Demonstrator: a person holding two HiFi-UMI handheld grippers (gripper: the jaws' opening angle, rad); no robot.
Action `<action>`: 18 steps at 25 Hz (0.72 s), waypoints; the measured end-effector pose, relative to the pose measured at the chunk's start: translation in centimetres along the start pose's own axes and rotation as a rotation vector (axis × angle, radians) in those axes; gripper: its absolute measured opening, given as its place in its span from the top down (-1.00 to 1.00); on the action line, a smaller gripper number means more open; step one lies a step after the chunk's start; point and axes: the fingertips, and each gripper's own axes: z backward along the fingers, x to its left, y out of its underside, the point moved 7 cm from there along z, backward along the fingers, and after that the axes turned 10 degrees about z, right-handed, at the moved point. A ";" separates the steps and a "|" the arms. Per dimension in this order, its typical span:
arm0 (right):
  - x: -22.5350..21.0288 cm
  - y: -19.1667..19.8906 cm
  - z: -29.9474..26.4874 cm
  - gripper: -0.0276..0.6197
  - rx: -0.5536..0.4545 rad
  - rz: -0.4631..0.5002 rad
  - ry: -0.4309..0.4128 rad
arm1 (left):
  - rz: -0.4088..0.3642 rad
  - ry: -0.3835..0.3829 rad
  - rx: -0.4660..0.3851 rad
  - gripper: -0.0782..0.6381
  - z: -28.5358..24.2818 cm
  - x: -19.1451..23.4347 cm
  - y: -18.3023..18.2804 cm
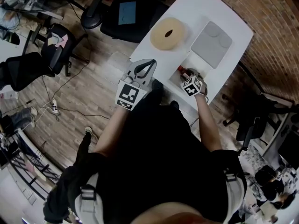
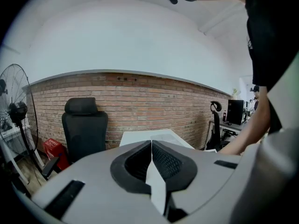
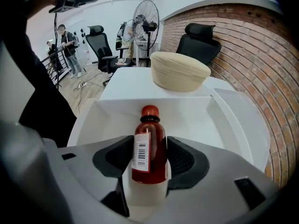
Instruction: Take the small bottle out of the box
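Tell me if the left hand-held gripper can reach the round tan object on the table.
Probably yes. The left hand-held gripper hangs shut and empty by the table, with nothing between it and the round tan object.

A: What's sitting on the white table (image 1: pixel 205 3)?
B: Three items. Tan domed disc (image 1: pixel 168 33) with a centre hole, far side. Flat grey square panel (image 1: pixel 211 44) just beside it. Open white box (image 3: pixel 196 115) at the near edge, close to the panel.
A: Stacked?
B: Each sits directly on the top.
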 end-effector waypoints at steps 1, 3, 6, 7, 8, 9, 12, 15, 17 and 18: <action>0.0 0.0 0.0 0.24 -0.002 0.001 0.002 | 0.000 -0.002 -0.001 0.72 0.0 0.0 0.0; -0.1 0.0 0.0 0.24 -0.004 0.006 0.009 | 0.000 -0.004 -0.004 0.72 0.1 -0.2 -0.2; 0.1 -0.2 0.3 0.24 -0.008 0.006 0.021 | -0.003 -0.005 -0.009 0.72 0.5 -0.4 -0.4; 0.2 -0.2 0.4 0.25 -0.011 0.003 0.026 | -0.005 -0.006 -0.009 0.72 0.6 -0.5 -0.4; 0.2 -0.2 0.6 0.25 -0.017 0.000 0.030 | -0.008 -0.008 -0.009 0.72 0.7 -0.7 -0.5; 0.2 -0.2 0.7 0.25 -0.023 -0.002 0.033 | -0.010 -0.011 -0.009 0.72 0.8 -0.9 -0.5; 0.3 0.0 1.3 0.25 -0.039 0.002 0.041 | -0.011 -0.017 -0.013 0.72 1.1 -1.4 -0.5; 0.4 0.2 1.9 0.25 -0.049 0.005 0.054 | -0.016 -0.018 -0.020 0.72 1.3 -2.2 -0.6; 0.5 0.4 2.4 0.26 -0.061 0.004 0.064 | -0.019 -0.019 -0.023 0.72 1.5 -2.8 -0.5; 0.5 0.6 2.7 0.26 -0.069 0.003 0.069 | -0.019 -0.020 -0.024 0.72 1.6 -3.2 -0.4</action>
